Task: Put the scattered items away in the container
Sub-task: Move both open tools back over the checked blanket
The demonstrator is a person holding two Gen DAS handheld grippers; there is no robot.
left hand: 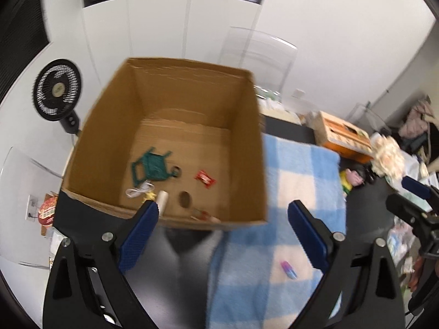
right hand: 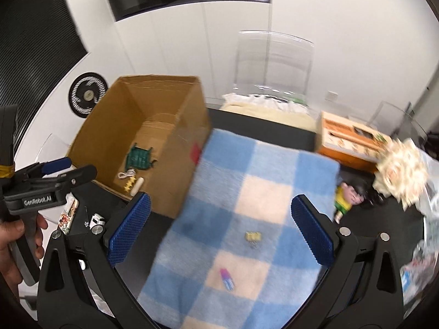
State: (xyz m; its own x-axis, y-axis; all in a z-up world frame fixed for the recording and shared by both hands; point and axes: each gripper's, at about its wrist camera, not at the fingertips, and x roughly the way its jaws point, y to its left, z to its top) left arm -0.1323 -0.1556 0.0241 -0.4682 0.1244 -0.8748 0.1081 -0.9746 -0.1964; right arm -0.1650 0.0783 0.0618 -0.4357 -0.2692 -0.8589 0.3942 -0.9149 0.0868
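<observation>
An open cardboard box (left hand: 244,148) (right hand: 178,142) stands on the dark table, left of a blue and cream checked cloth (left hand: 299,181) (right hand: 247,197). Inside lie a green toy cart (left hand: 152,166) (right hand: 138,159), a red wrapper (left hand: 205,178), a white cable (left hand: 137,190) and a small cream cylinder (left hand: 163,198). On the cloth rest a pink and blue item (left hand: 288,268) (right hand: 227,278) and a small yellow clip (right hand: 253,236). My left gripper (left hand: 223,233) is open just before the box's near wall. My right gripper (right hand: 219,233) is open above the cloth, empty.
A black fan (left hand: 57,90) stands behind the box. An orange carton (right hand: 354,139), a small doll figure (right hand: 348,197) and a cream paper flower (right hand: 400,172) lie right of the cloth. A clear chair (right hand: 274,65) is at the back. A hand (right hand: 13,246) holds the left gripper's handle.
</observation>
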